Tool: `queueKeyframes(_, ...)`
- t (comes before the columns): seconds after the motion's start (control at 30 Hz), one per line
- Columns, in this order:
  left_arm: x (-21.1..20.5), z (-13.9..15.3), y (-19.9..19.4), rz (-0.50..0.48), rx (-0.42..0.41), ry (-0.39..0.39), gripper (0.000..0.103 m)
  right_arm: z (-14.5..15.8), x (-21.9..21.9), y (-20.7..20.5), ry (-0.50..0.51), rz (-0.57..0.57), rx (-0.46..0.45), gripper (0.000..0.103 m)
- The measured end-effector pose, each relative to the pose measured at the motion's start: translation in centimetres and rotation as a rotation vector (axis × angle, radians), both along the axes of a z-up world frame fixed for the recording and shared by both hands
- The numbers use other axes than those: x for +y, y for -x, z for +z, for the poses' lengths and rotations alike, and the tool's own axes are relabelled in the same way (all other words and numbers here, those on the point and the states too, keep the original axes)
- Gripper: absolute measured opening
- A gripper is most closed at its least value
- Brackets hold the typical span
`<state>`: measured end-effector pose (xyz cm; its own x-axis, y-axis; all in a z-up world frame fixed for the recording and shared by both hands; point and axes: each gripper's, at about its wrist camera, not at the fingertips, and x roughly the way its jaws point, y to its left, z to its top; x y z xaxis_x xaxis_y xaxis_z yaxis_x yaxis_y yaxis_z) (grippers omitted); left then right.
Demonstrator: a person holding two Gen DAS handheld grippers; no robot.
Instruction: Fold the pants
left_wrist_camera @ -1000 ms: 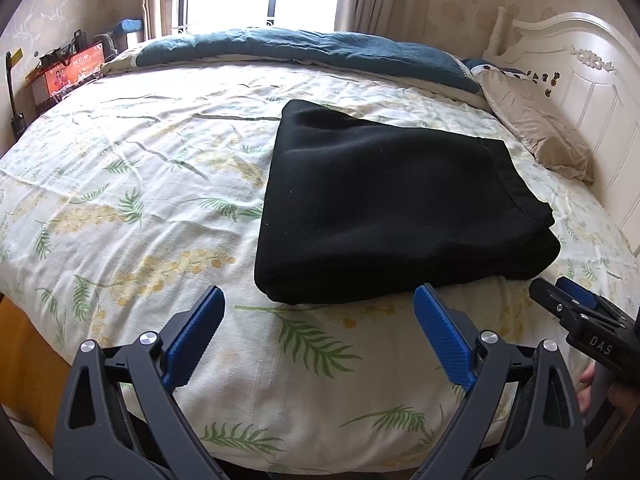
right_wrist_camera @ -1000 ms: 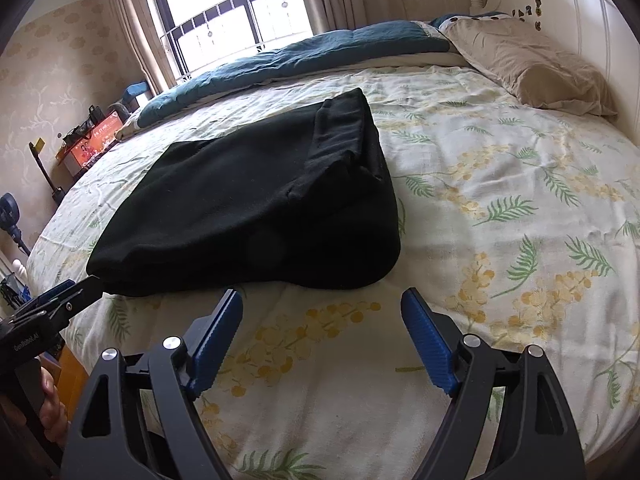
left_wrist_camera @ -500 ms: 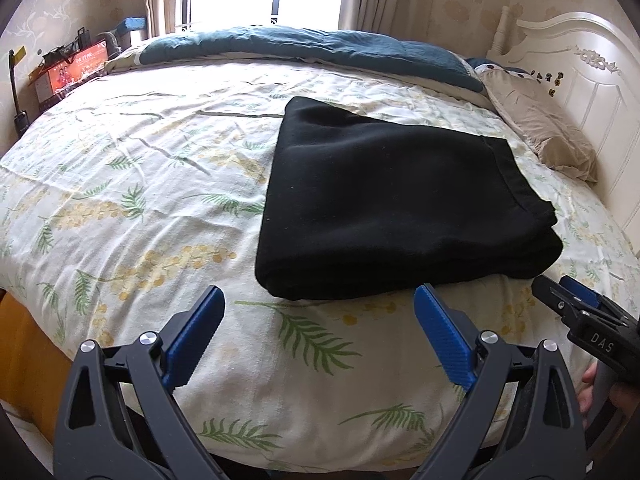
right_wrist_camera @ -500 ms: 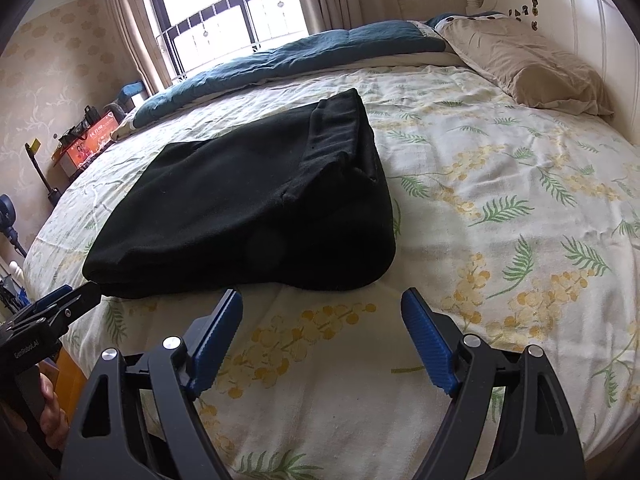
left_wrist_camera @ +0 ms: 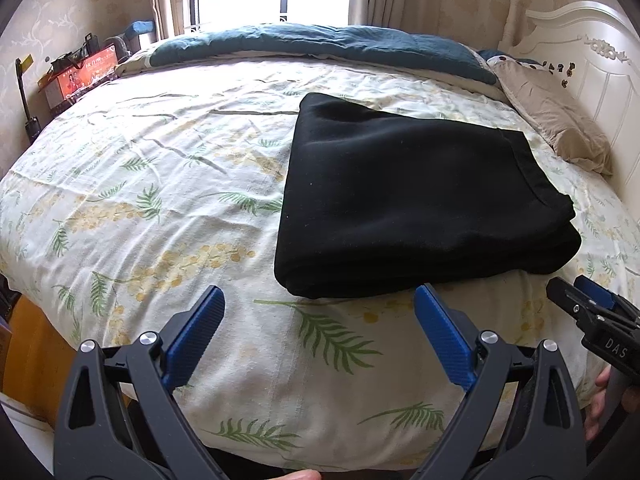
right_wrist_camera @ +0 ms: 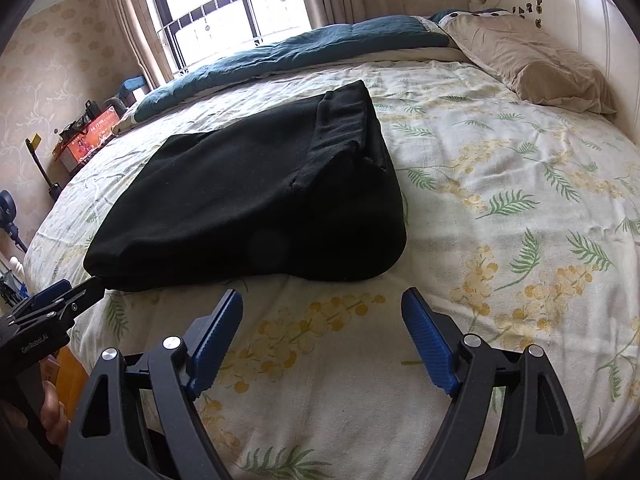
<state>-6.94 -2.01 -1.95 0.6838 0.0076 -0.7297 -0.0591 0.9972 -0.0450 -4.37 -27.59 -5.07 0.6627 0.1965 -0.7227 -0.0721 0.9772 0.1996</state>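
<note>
The black pants (left_wrist_camera: 412, 200) lie folded into a thick rectangle on the floral bedsheet (left_wrist_camera: 168, 208); they also show in the right wrist view (right_wrist_camera: 256, 204), waistband end towards the headboard. My left gripper (left_wrist_camera: 318, 300) is open and empty, just short of the near edge of the pants. My right gripper (right_wrist_camera: 322, 304) is open and empty, in front of the pants' near right corner. The right gripper shows at the right edge of the left wrist view (left_wrist_camera: 580, 300); the left gripper shows at the left edge of the right wrist view (right_wrist_camera: 72, 292).
A teal duvet (left_wrist_camera: 320, 42) lies along the far side of the bed. A tan pillow (left_wrist_camera: 552, 116) rests by the white headboard (left_wrist_camera: 600, 52). A side table with a red box (left_wrist_camera: 80, 76) stands at the far left. The bed edge is just below both grippers.
Both grippers have drawn back and up a little from the pants, staying open. The pants have not moved.
</note>
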Motion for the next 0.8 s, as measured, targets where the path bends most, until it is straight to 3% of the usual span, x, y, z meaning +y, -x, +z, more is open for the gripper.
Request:
queueKeyframes(0.13,-0.3,0.2,0.0,0.005,0.004,-0.034,0.096,0.0,0.1,0.0,0.001,-0.001,0.002,0.080)
queueKeyframes(0.4,-0.5,0.5,0.0,-0.016,-0.009,-0.015,0.096,-0.1,0.3,0.2,0.005,0.008,0.010,0.080)
queueKeyframes(0.57,-1.1,0.7,-0.1,-0.006,-0.003,-0.063,0.096,-0.4,0.3,0.2,0.005,0.011,0.018,0.080)
queueKeyframes(0.8,-1.5,1.0,0.0,-0.027,-0.014,-0.048,0.096,-0.6,0.2,0.1,0.006,0.012,0.024,0.080)
